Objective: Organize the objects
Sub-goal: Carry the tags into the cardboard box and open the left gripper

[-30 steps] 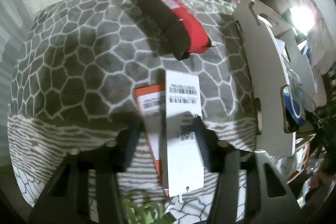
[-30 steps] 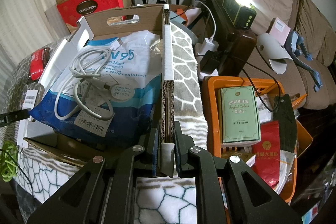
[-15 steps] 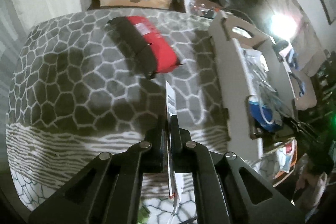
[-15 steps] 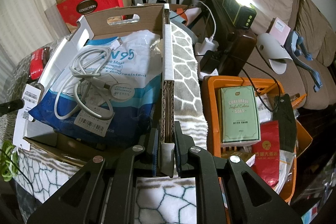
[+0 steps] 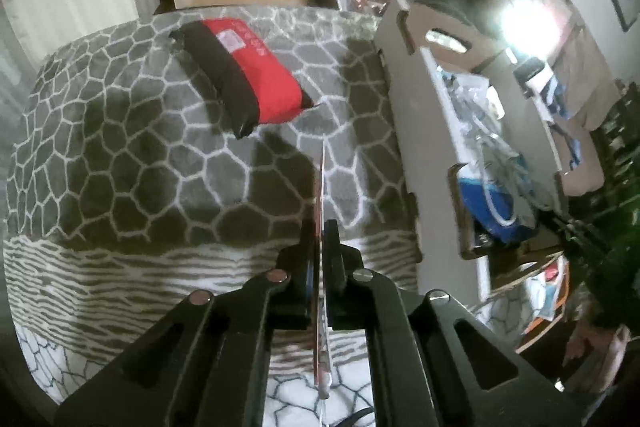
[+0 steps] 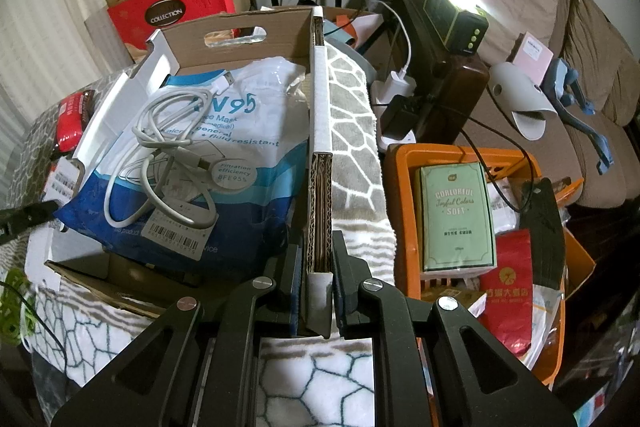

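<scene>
Cardboard box [image 6: 256,39] sits on the blanket's [image 5: 120,155] right side. Your right gripper [image 6: 320,267] is clamped on its right wall. Red pouch [image 5: 244,83] lies near the far edge. Your left gripper [image 5: 321,247] pinches a thin card [image 5: 321,195] edge-on, above the blanket, beside the box.

Left gripper [image 5: 321,247] matte black, two flat angular arms with triangular cut-outs, four round silver screw heads, narrow upright fingers [image 5: 333,259], right gripper [image 6: 319,269] the same black linkage, silver screws, blue-edged pads [image 6: 295,279] inside the fingers
</scene>
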The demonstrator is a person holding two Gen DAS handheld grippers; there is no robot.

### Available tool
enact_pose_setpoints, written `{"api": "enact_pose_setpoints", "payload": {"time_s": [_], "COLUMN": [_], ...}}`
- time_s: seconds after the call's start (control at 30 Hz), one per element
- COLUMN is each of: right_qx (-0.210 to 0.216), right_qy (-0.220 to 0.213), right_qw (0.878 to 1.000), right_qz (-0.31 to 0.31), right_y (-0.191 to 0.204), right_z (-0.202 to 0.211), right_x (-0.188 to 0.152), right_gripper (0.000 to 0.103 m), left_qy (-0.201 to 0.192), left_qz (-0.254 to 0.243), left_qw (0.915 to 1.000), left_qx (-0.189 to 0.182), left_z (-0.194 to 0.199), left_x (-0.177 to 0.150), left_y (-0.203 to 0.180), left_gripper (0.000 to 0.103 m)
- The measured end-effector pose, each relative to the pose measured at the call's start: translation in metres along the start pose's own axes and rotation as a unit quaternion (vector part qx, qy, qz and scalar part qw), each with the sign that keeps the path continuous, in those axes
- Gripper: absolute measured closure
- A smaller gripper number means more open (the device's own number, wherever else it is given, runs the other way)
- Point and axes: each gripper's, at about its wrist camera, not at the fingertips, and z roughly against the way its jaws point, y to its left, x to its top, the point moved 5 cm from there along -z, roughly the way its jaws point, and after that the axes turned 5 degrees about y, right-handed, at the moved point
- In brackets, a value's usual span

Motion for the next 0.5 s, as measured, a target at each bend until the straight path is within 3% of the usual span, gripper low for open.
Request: {"api": "enact_pose_setpoints", "payload": {"time_s": [0.13, 0.5], "right_qx": [-0.001, -0.001], "right_qy": [0.000, 0.000], "right_qw": [1.000, 1.000], "right_qz": [0.000, 0.000], "right_y": [-0.001, 0.000], "right_z": [0.000, 0.000], "right_x": [0.000, 0.000], "right_gripper": [0.090, 0.090], "left_qy": [-0.021, -0.073], "left_qz": [-0.005, -0.015], "left_qw": [0.9997, 0.9935], "left_qx": [-0.011, -0.086], "left_z": [0.020, 0.072], "left_x": [0.008, 0.046], "left_y": [-0.010, -0.054], "left_gripper": [0.100, 0.100]}}
